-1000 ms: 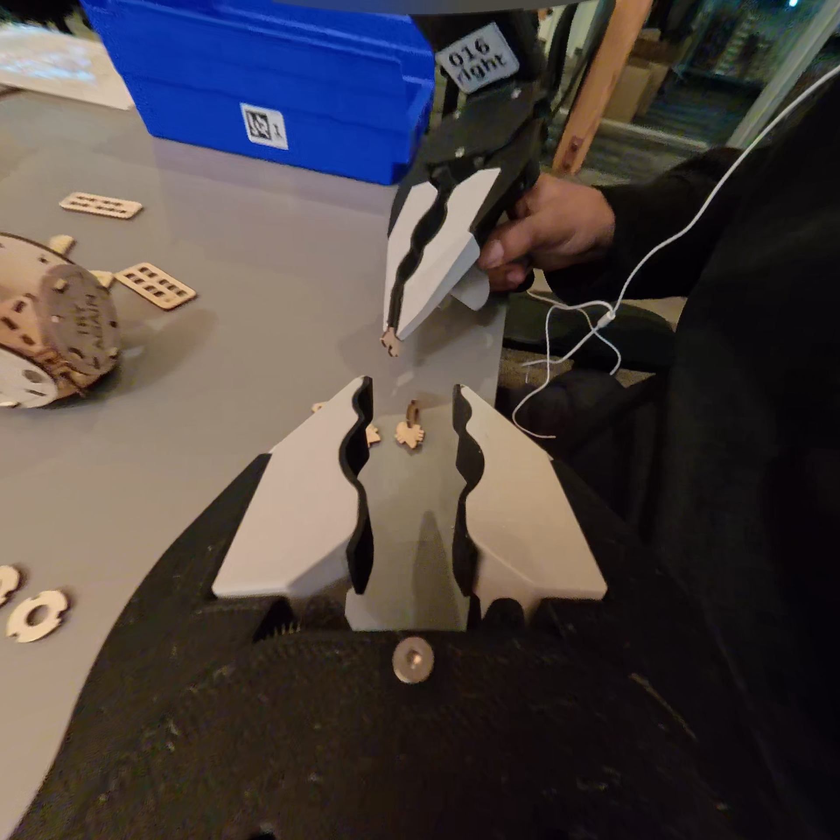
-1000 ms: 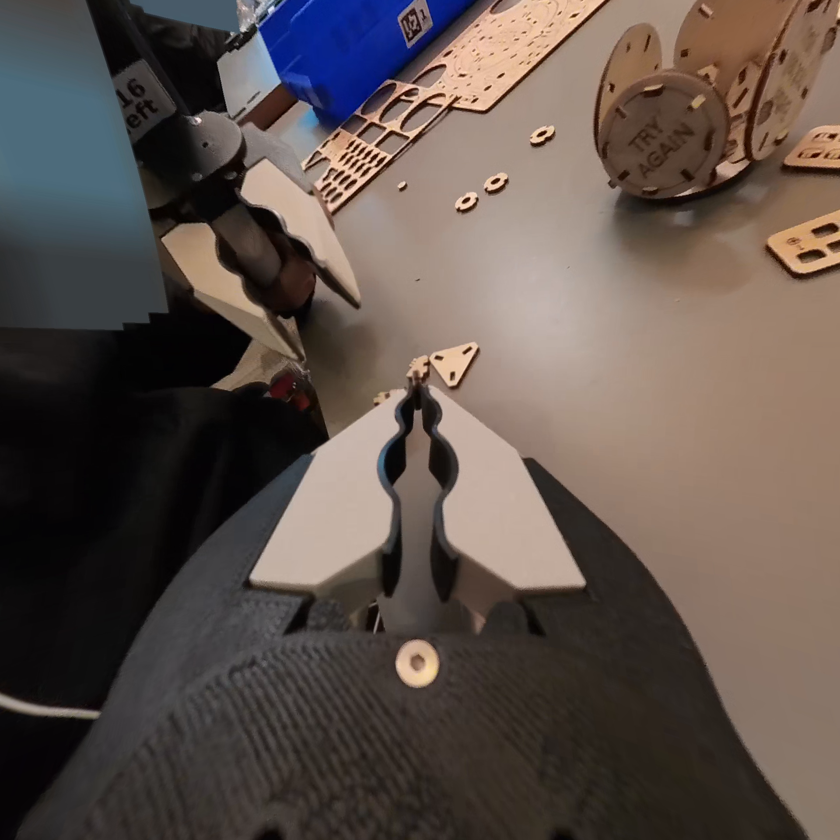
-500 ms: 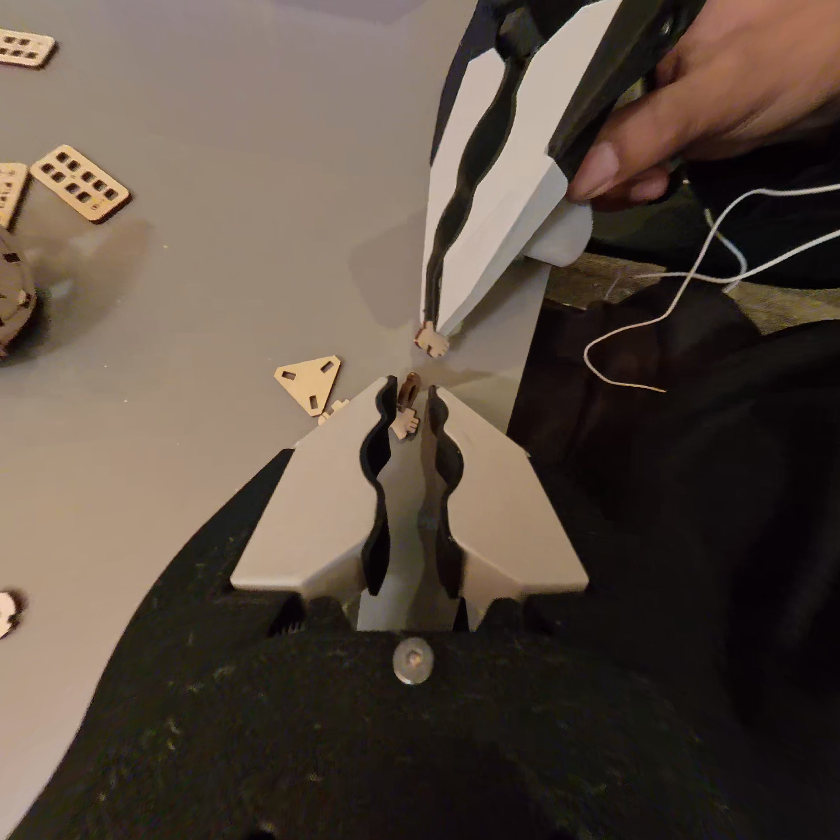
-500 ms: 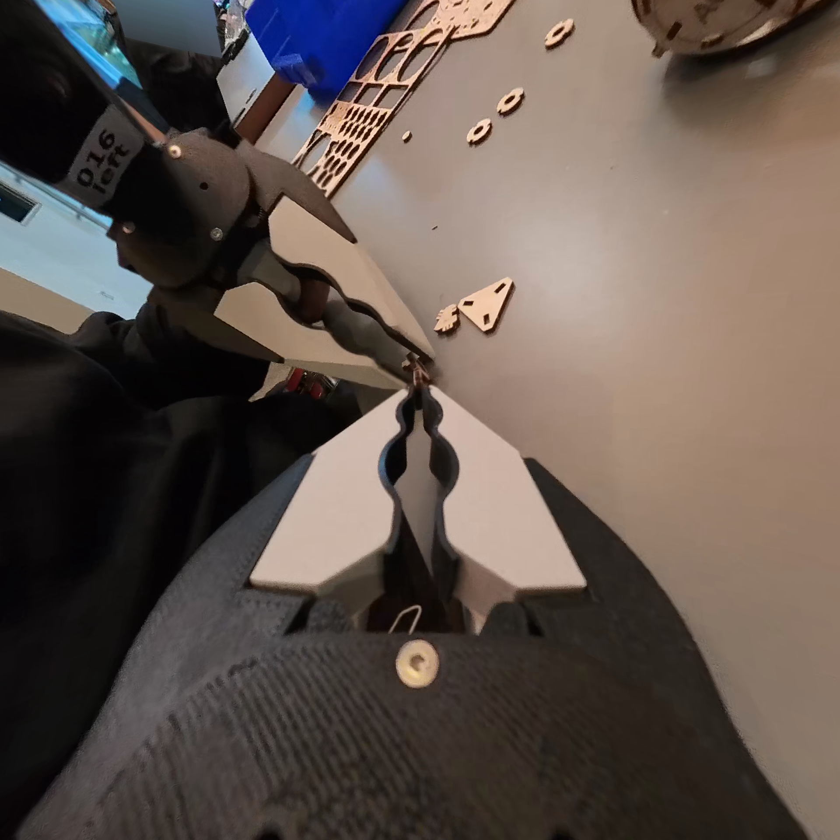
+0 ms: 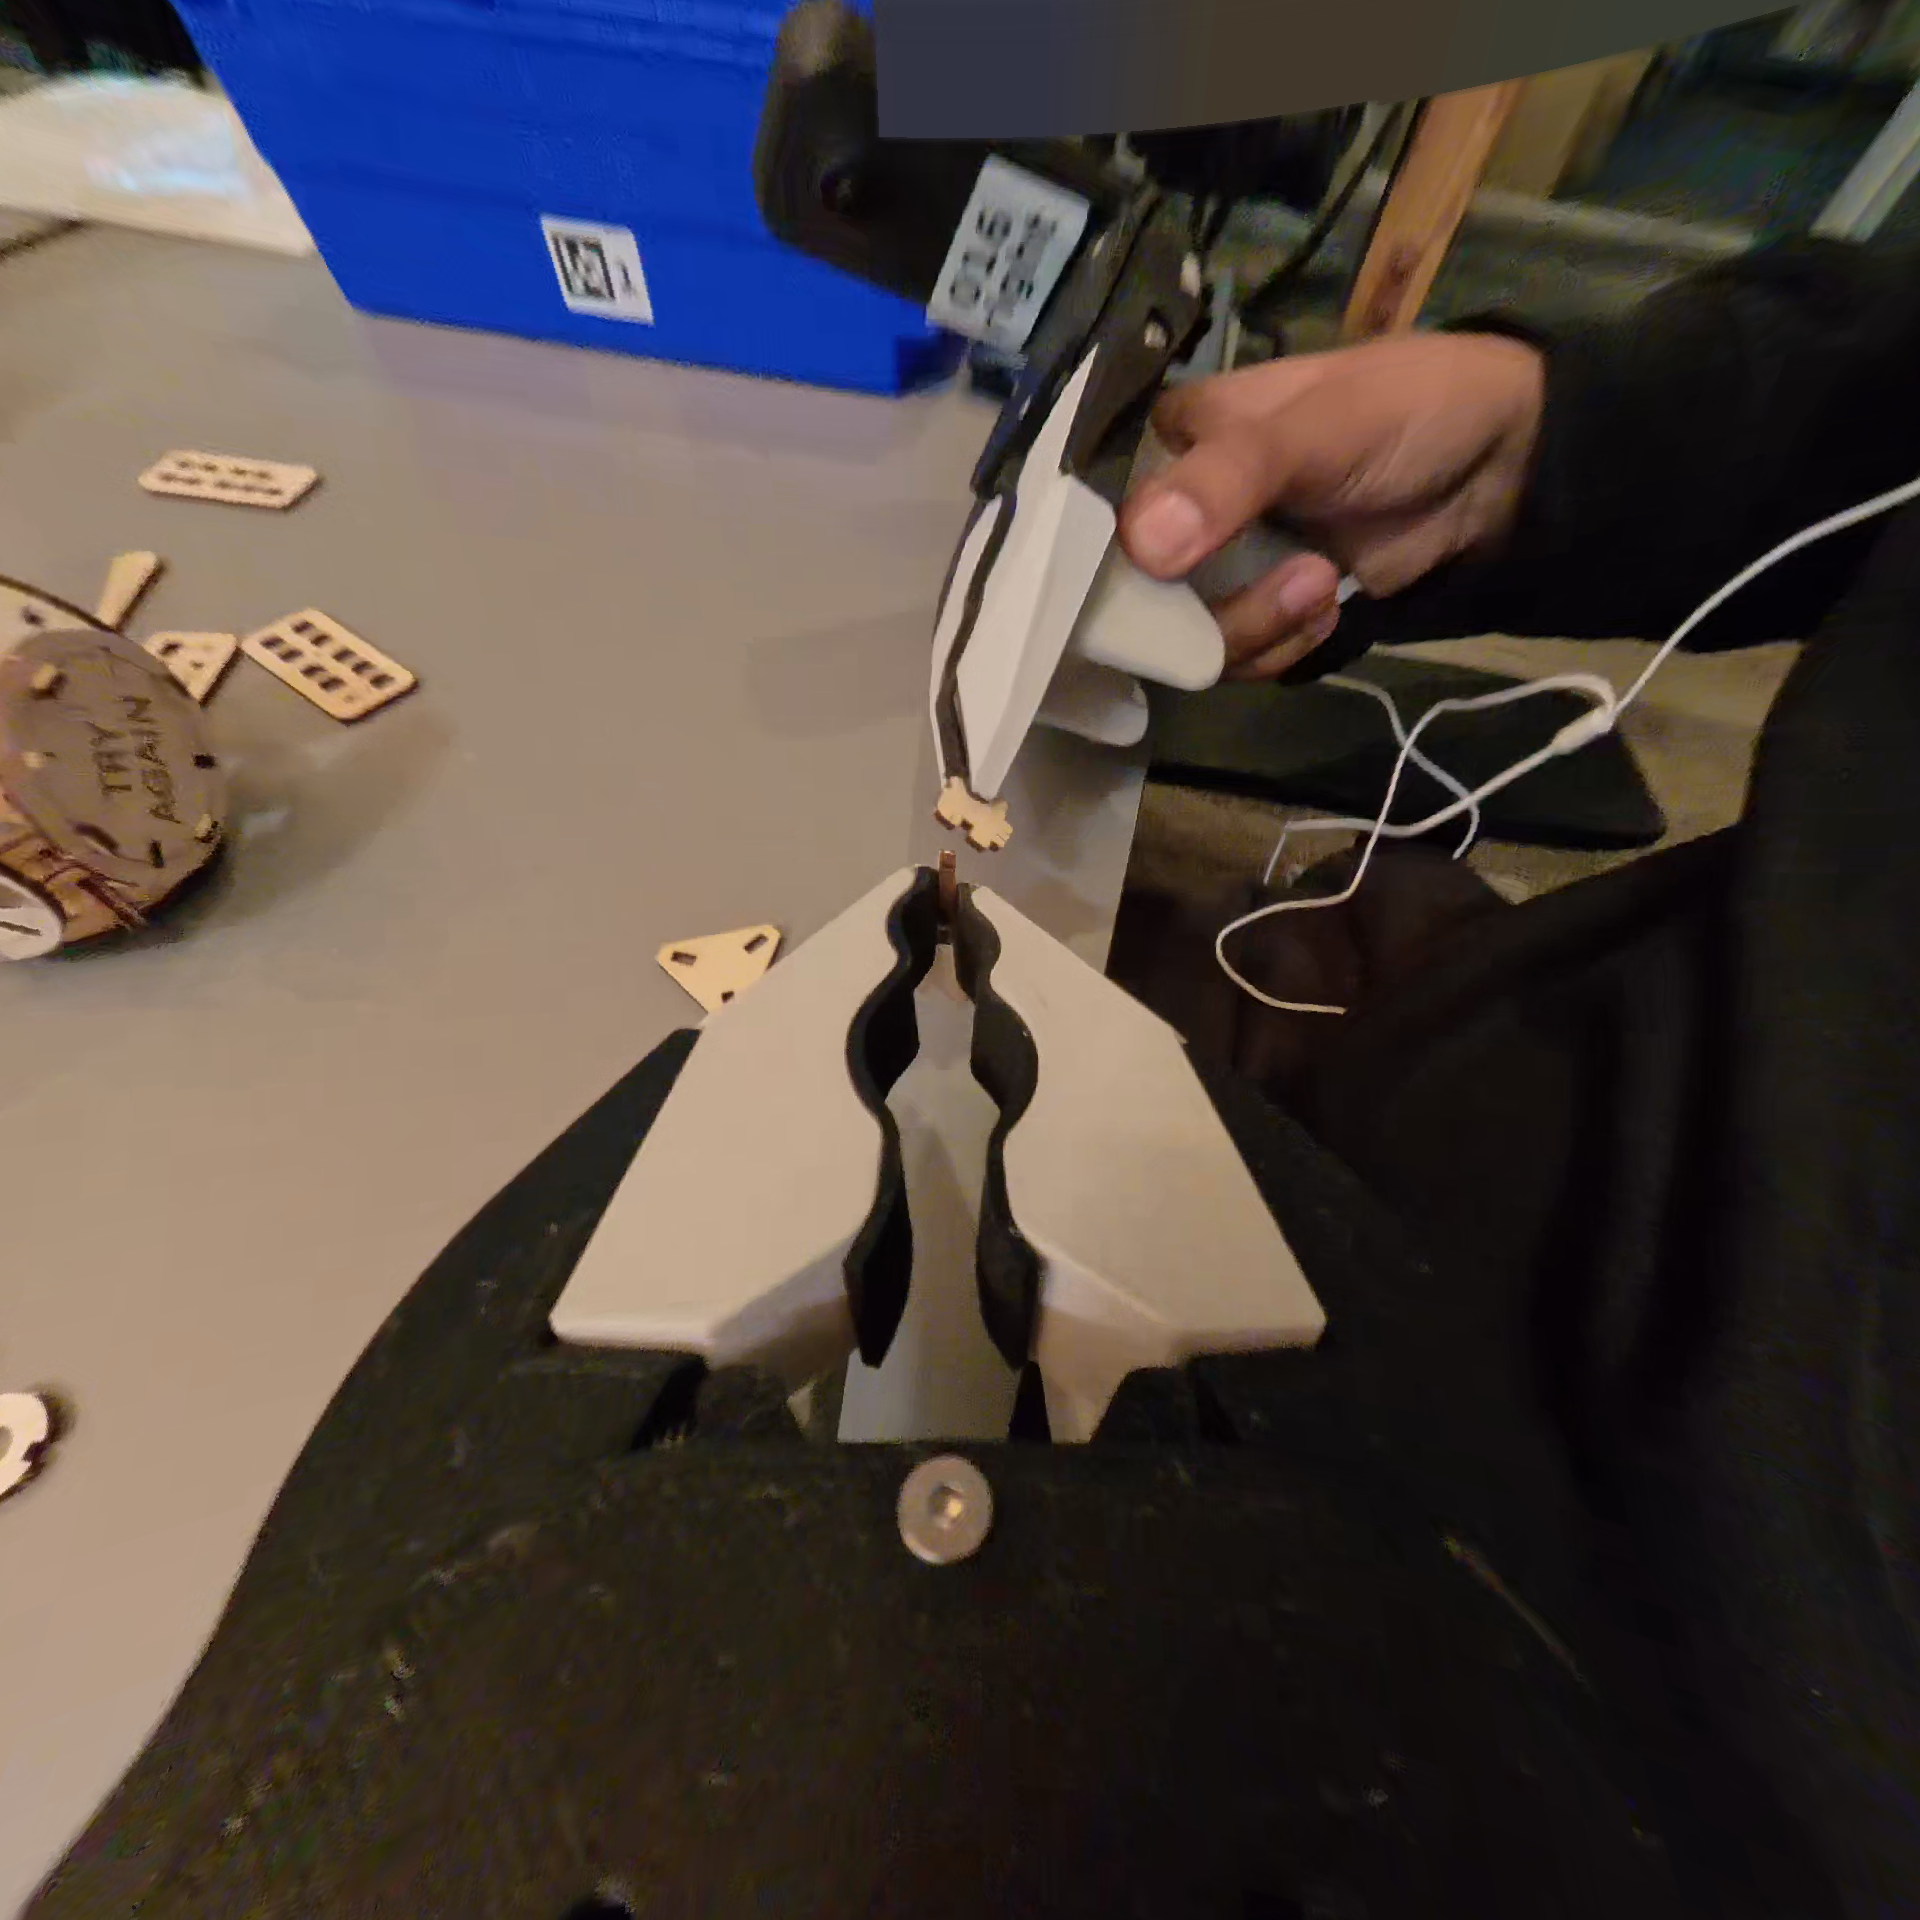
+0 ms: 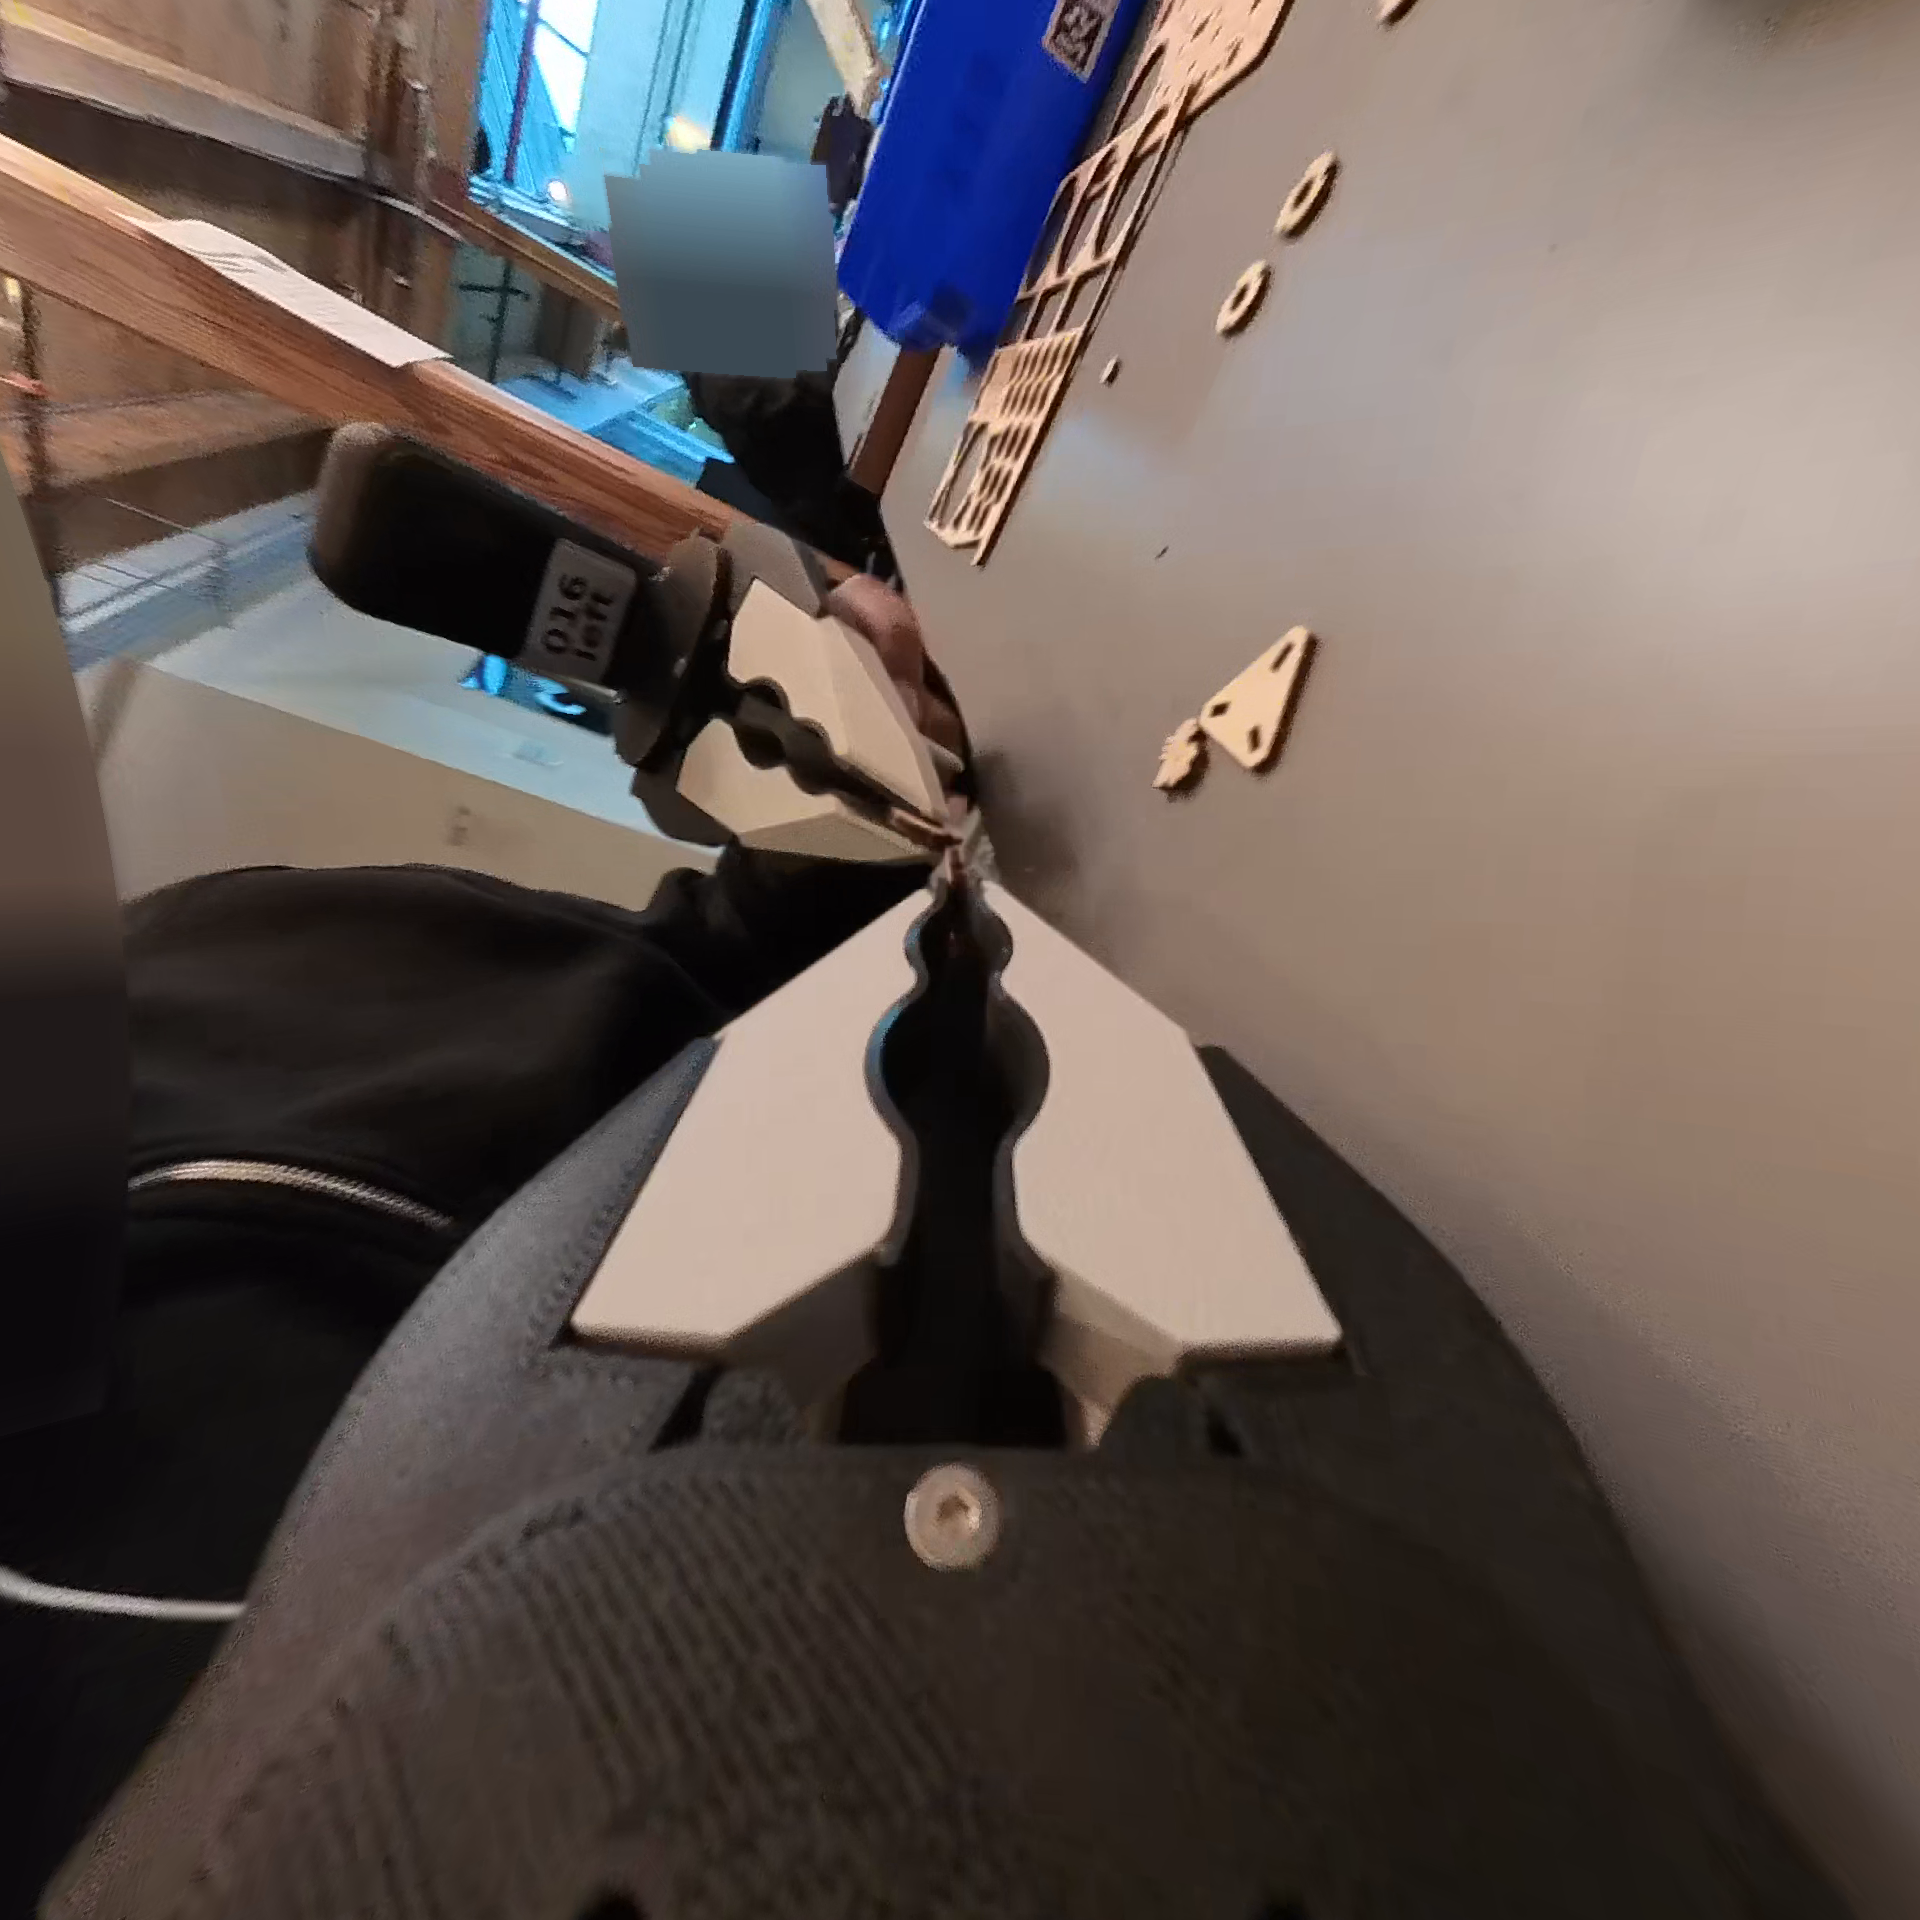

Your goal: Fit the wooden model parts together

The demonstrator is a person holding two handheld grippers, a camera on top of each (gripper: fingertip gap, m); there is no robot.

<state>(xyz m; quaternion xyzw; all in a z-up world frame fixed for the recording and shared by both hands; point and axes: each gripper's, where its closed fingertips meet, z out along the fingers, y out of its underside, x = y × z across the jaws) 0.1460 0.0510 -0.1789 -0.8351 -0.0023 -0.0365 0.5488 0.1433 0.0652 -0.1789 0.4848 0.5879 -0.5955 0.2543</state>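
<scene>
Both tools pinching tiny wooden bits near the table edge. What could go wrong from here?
1. The left tool grips its thin brown wooden piece only at the very tips; a nudge might twist it loose.
2. The right tool holds its small pale notched wooden piece by one end, above the grey table's edge; if dropped, it may fall off.

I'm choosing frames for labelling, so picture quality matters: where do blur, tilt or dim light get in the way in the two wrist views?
Left wrist view: sharp at the left gripper and the small wooden piece held by the right gripper; dim warm light, soft shadows on the grey table, wide-angle bending at the edges. Right wrist view: strongly tilted, motion-blurred where both grippers' tips meet.
</scene>
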